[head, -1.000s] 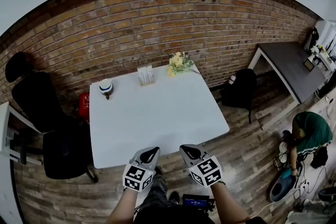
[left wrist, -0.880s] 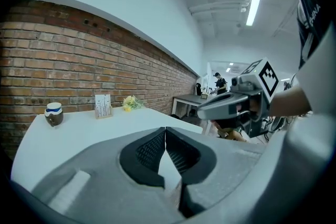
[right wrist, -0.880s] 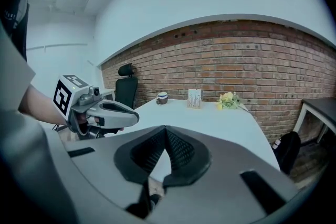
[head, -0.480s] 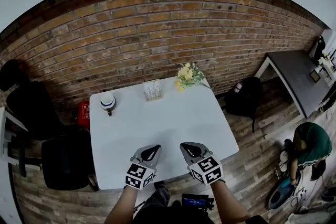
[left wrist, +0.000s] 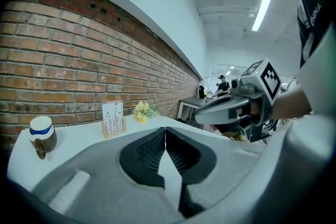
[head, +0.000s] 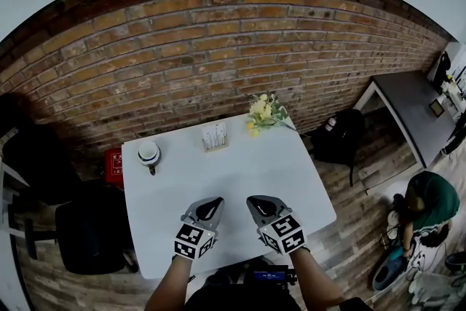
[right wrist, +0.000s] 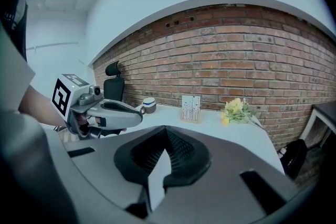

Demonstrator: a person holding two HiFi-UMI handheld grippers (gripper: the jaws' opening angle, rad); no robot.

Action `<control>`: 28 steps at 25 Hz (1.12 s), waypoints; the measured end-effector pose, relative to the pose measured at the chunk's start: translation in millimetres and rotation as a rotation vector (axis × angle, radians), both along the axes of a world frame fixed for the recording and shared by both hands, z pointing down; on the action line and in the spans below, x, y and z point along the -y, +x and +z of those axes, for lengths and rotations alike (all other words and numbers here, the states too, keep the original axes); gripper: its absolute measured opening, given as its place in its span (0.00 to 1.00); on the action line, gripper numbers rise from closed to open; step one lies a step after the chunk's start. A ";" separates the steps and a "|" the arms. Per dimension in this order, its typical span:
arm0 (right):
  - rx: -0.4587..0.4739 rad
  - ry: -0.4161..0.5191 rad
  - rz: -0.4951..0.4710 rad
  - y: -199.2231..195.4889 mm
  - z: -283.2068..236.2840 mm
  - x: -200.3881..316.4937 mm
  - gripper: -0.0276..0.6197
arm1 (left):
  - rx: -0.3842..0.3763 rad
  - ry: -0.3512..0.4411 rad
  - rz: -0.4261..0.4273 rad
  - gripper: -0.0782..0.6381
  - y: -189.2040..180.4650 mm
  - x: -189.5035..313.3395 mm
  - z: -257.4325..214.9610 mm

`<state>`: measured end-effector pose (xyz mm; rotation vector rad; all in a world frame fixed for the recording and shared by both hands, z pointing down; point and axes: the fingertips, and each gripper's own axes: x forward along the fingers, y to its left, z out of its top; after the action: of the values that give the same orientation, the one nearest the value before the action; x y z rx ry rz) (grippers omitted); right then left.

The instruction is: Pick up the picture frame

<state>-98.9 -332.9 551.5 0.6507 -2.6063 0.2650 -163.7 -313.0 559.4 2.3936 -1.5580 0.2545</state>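
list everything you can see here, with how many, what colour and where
table: 1, white, centre, against the brick wall
picture frame: 1, light wood with a white picture, upright at the table's far edge
cup: 1, white with a blue band, table's far left corner
flowers: 1 bunch, yellow, table's far right corner
chairs: seemingly 2, black, left of the table
box: 1, red, on the floor by the table's left side
bag: 1, black, on the floor right of the table
side desk: 1, grey top, far right
person: 1, green top, low on the floor at right
left gripper: 1, grey, over the table's near edge, jaws shut, empty
right gripper: 1, grey, beside it, jaws shut, empty
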 end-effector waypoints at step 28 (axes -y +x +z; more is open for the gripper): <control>0.017 0.004 -0.181 -5.2 -10.9 66.5 0.05 | 0.007 0.011 -0.200 0.13 -2.3 47.7 -16.2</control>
<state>-104.1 -399.4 540.6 0.4120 -2.6609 0.2102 -166.1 -360.7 543.2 2.2256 -1.7903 0.2131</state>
